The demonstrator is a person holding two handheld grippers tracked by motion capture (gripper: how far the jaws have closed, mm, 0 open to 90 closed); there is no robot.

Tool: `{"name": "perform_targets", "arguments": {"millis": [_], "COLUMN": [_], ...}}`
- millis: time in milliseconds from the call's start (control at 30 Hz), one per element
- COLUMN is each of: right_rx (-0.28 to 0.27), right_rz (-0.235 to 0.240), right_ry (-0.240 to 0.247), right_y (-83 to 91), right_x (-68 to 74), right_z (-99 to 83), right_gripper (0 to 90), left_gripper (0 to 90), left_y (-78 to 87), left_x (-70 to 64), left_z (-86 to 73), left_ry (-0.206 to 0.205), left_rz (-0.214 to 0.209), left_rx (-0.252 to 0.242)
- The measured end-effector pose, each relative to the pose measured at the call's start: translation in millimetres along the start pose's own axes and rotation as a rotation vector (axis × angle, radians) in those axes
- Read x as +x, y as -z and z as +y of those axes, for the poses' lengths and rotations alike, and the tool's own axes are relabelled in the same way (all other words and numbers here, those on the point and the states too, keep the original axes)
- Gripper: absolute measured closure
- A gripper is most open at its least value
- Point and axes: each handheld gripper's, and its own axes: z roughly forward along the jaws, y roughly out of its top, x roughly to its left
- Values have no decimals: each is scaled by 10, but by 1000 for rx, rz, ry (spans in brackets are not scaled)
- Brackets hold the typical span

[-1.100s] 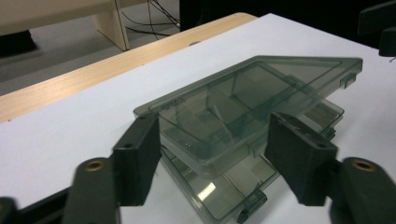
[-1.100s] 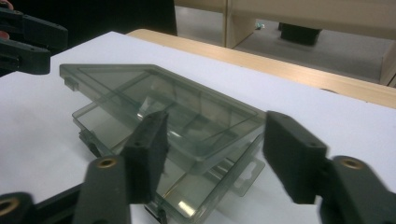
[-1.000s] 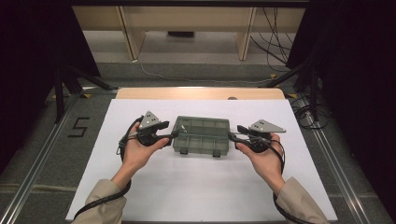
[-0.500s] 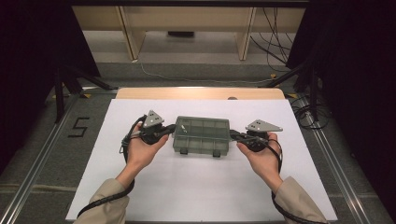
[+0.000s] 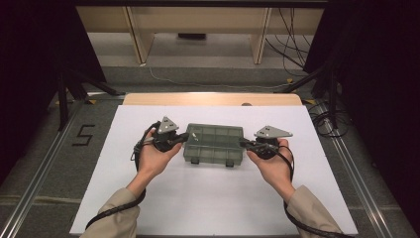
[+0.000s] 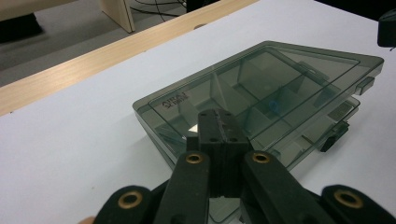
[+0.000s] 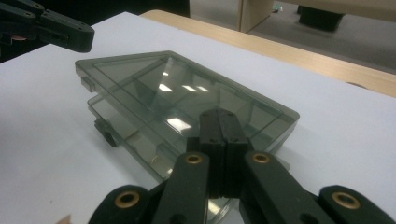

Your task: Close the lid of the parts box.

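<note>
Tongs on both sides are clenched on the box lid now: left tongs (image 6: 215, 135) pinch its left edge, right tongs (image 7: 219, 135) its right. Compared to a second ago, the lid (image 6: 261, 88) is lifted off the box base (image 6: 327, 122), so it's opening. Box (image 5: 214, 144) sits mid-counter (image 5: 208, 198), with open room beyond it to the wooden edge (image 5: 213, 99).

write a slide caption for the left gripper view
Left gripper jaws shut on the lid edge of a smoky compartment box.
</note>
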Motion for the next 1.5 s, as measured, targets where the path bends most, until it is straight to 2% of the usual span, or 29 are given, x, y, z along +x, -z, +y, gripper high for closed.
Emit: {"name": "perform_targets", "arguments": {"millis": [67,333,433,467,567,700,733,1133,1167,1200,1233,1300,1500], "right_rx": [-2,18,22,19,27,40,39,65,59,64,67,74,72], "right_rz": [2,7,2,1,0,0,-3,0,-3,0,-5,2,4], "right_ry": [9,-1,-5,2,2,7,5,2,2,5,4,1,5], "right_y": [-29,-93,-109,-118,-129,-137,-142,-179,-187,-186,-182,-187,-216], "right_x": [6,26,34,31,33,29,29,36,37,35,37,38,32], "right_z": [0,-1,-4,-7,-14,-21,-25,-72,-77,-78,-79,-83,-109], "right_gripper": [900,900,900,900,900,900,900,900,900,900,900,900,900], "left_gripper": [897,897,897,897,897,897,897,897,897,897,897,897,897], "left_y": [-5,-54,-68,-71,-76,-83,-90,-117,-125,-125,-127,-129,-150], "left_x": [0,1,-5,1,-13,-19,-27,-27,-39,-32,-38,-31,-46], "left_z": [-3,-21,-35,-36,-39,-46,-53,-79,-86,-86,-92,-93,-110], "left_ry": [-4,-7,-3,-4,-7,-6,-5,-7,8,-6,4,-5,0], "left_rz": [1,-15,-1,-14,-5,-16,-6,-29,-19,-19,-19,-27,-28], "left_rx": [18,36,31,37,41,52,45,70,64,66,67,72,74]}}
